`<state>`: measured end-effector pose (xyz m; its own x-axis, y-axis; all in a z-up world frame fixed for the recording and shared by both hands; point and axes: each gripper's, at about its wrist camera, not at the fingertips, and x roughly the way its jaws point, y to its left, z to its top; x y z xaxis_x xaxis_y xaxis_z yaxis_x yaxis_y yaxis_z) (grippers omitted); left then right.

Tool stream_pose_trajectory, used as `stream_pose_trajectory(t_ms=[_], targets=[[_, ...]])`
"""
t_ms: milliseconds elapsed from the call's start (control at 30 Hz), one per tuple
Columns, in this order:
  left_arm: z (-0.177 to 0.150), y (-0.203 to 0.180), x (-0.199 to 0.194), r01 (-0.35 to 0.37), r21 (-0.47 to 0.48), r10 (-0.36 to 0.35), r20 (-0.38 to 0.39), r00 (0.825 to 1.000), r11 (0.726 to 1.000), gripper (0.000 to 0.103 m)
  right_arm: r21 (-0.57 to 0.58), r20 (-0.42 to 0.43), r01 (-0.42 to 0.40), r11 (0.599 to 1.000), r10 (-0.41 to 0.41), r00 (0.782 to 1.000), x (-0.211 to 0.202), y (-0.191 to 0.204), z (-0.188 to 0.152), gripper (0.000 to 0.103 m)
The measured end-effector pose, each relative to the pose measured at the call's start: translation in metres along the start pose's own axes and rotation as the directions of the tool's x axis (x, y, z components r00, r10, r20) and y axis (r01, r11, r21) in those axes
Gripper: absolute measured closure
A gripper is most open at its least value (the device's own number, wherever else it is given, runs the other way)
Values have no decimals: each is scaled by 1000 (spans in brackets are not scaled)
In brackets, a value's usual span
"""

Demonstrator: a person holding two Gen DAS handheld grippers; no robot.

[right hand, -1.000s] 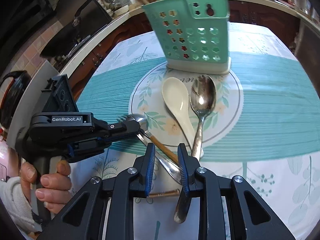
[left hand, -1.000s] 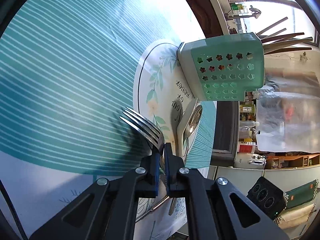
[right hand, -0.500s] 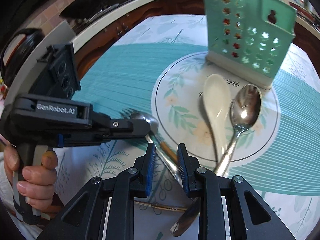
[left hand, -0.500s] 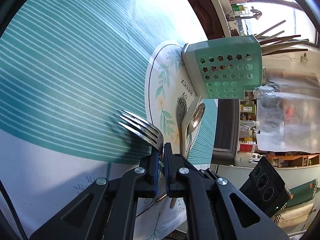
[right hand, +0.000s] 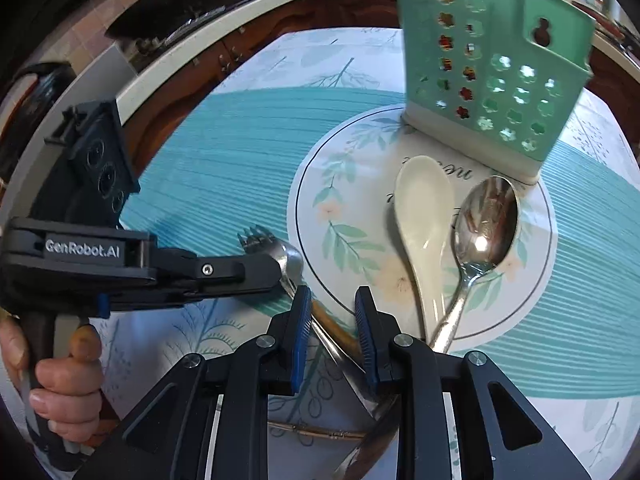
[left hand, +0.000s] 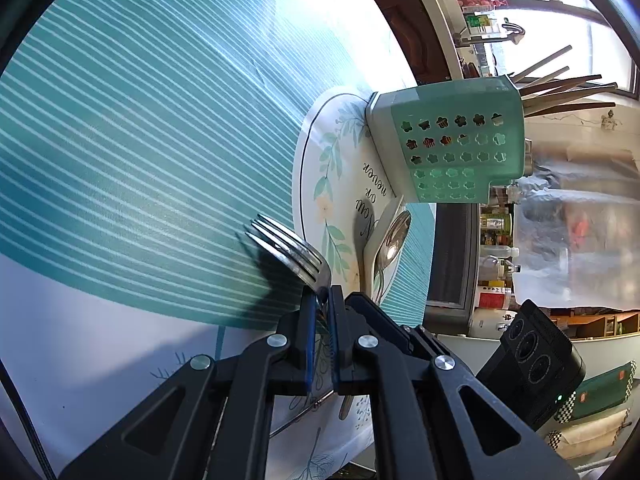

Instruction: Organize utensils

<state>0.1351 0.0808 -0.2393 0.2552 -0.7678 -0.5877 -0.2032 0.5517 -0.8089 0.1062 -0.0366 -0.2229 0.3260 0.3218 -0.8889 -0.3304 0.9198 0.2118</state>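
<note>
My left gripper (left hand: 324,300) is shut on the neck of a steel fork (left hand: 288,248), whose tines jut out just above the teal striped cloth. The right wrist view shows the same fork (right hand: 256,240) held by the left gripper (right hand: 276,272) at the left. My right gripper (right hand: 332,304) is open and hangs over the fork's handle and a wooden-handled utensil (right hand: 332,324); its pads touch neither. A white ceramic spoon (right hand: 424,216) and a metal spoon (right hand: 486,224) lie on the round floral mat. Behind them stands the green perforated holder (right hand: 492,72), with several sticks in it.
A thin gold rod (right hand: 320,432) lies across the cloth under my right gripper. A hand (right hand: 68,384) grips the left tool's handle at lower left. A kitchen counter (right hand: 224,16) runs behind the table. Shelves of bottles (left hand: 496,256) stand beyond the table edge.
My right gripper has shifted left and rolled, so the holder and spoons now sit to its right. Its body has come into the left view's lower right. The left gripper still holds the fork.
</note>
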Motion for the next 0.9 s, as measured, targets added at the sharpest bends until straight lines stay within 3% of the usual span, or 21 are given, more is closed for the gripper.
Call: stream_pose_trajectory(t_ms=[167,267,400,633,900], targets=[[-1,4,2,21,-19,-21,-4,1000,1000,99,-59,-7,7,998,-7,1000,2,7,2,79],[-2,8,4,37,-36,-37,-7,999,999,96,-78,-27,-33,996,31,999,2,8,2,79],[-3,15,4,61,-83,-61,3,998,995,92,-161,-45,-13,987,6,999,7,20,-3,79],[-5,17,-2,83,-126,-81,17,997,989,94,-121,-48,-43,992,38,998,3,16,-3,79],[-5,18,-1,58,-148,-55,27,998,987,94,-112,-27,-70,991,68,997,-11,7,-2,79]])
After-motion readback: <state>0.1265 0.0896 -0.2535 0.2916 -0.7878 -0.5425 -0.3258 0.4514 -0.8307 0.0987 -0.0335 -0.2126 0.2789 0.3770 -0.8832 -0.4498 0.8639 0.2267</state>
